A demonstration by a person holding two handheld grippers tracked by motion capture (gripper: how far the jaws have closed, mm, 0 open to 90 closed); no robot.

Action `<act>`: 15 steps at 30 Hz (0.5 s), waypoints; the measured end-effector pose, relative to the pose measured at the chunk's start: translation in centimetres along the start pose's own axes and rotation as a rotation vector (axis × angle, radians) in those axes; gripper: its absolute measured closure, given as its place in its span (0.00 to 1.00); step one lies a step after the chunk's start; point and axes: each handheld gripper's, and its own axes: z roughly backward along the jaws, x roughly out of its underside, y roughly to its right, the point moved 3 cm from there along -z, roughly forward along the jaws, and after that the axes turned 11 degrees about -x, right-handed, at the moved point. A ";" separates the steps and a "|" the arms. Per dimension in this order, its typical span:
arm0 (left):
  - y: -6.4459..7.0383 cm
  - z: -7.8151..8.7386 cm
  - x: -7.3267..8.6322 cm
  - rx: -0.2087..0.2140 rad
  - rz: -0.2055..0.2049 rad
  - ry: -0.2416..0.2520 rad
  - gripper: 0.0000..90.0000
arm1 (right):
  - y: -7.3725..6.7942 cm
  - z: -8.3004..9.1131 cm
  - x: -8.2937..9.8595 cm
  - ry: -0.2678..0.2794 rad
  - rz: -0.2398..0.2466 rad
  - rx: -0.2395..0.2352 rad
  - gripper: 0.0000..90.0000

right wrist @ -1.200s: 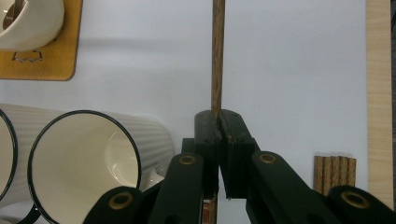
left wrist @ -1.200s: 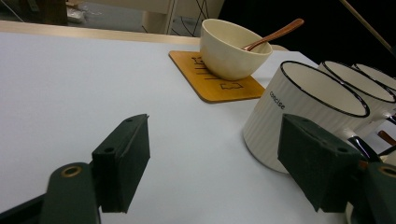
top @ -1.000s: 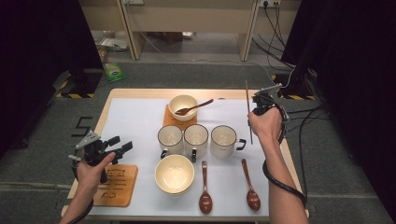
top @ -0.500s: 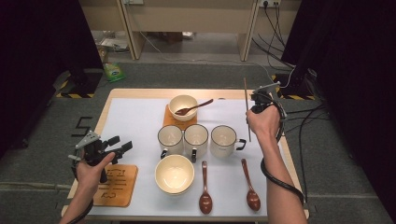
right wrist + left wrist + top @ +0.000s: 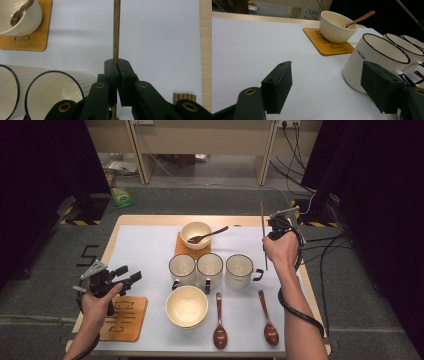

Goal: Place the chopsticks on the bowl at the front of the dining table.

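Right gripper (image 5: 116,65) clamps a wooden chopstick (image 5: 116,27), its long axis running toward the surface's far edge, beside three mugs (image 5: 239,270); left gripper (image 5: 327,86) gapes wide.

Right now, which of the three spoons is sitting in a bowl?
The far spoon: it rests in the bowl on the wooden coaster; the others lie on the table.

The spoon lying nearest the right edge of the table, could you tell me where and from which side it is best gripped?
Probably grip the spoon at mid-handle, coming straight down from above. It lies flat, its handle thin and straight, with bare table on both sides for the jaws.
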 end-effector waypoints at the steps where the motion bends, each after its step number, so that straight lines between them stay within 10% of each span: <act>1: 0.0 0.0 0.0 0.000 0.000 0.000 0.27 | 0.0 0.0 0.0 0.001 0.001 -0.001 0.96; 15: 0.0 0.0 0.0 0.000 0.000 0.000 0.27 | -0.3 -0.5 -0.3 0.010 0.002 -0.006 0.96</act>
